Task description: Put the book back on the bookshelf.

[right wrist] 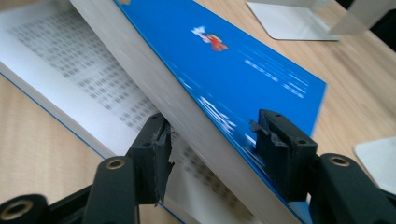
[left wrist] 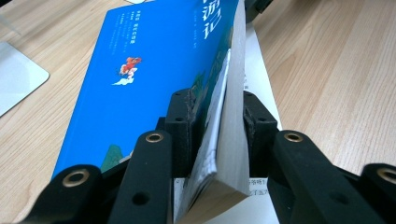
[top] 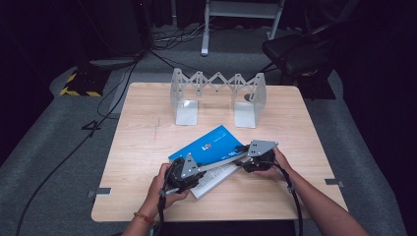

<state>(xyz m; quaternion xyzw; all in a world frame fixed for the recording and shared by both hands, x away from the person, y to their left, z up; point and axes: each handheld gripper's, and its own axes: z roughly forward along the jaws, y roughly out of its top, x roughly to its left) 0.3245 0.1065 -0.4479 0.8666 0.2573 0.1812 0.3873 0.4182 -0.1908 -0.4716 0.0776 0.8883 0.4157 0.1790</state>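
A book with a blue cover lies half open near the middle of the table. Its front cover and a thick block of pages are lifted off the printed pages underneath. My left gripper is at the book's near corner, and its jaws are shut on that lifted block, pads pressing cover and page edge. My right gripper is at the book's right end. It is open around the lifted block's edge, with a gap between one pad and the cover.
An expandable metal bookend rack stands at the back of the wooden table, its two flat feet pointing toward the book. Beyond the table are cables on the grey floor and a dark chair at the back right.
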